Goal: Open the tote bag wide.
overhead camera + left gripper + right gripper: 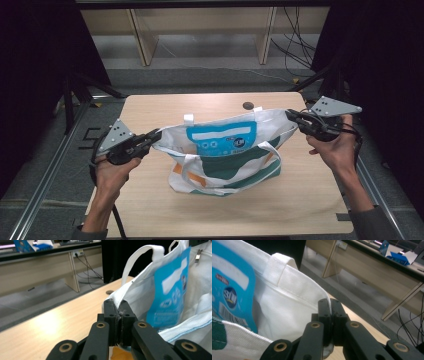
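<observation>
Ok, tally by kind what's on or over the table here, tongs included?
Tote bag: 1
Bag handles: 2
Blue card in the bag: 1
Tongs, left and right, each shut on a bag corner: 2
Total: 6

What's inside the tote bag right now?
Inside the tote bag a blue card or packet stands against the far wall, with bare white lining around it. The bottom is hidden behind the green-striped near wall, so anything lower down can't be seen.
</observation>
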{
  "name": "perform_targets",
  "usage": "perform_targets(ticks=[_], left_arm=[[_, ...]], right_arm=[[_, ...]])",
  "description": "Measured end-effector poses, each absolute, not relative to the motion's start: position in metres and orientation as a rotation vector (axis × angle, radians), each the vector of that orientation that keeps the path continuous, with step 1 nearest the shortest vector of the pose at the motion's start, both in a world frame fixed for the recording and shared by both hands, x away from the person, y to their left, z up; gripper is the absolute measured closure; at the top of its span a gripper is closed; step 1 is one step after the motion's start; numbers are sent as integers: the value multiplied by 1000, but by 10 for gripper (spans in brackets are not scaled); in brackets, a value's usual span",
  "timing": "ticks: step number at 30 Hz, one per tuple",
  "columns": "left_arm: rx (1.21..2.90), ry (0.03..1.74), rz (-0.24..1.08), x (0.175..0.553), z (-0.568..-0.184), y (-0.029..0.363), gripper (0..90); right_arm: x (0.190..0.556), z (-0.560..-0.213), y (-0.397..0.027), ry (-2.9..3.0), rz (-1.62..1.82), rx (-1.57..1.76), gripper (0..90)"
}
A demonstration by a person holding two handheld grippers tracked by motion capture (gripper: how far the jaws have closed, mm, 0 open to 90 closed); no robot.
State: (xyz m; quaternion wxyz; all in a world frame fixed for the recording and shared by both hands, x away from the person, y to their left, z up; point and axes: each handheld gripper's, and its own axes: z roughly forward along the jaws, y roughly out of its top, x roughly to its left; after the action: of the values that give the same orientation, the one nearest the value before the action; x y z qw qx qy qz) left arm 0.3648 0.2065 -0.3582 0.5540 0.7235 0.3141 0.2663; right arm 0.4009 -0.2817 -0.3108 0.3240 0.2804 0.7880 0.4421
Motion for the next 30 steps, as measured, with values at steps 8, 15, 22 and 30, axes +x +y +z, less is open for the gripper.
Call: perform_targets(ticks=[8, 15, 22, 30], left_arm=[[1741, 774, 615, 383, -375, 201, 857], [1799, 817, 578, 385, -395, 192, 849], [1893, 838, 541, 399, -427, 183, 852], [1943, 866, 512, 402, -453, 174, 853]], right_arm=[[414, -332, -285, 2068, 1161, 775, 886], [411, -349, -290, 2051, 1179, 814, 885], [406, -372, -294, 2025, 1178, 824, 885], [408, -396, -299, 2104, 1128, 848, 884]])
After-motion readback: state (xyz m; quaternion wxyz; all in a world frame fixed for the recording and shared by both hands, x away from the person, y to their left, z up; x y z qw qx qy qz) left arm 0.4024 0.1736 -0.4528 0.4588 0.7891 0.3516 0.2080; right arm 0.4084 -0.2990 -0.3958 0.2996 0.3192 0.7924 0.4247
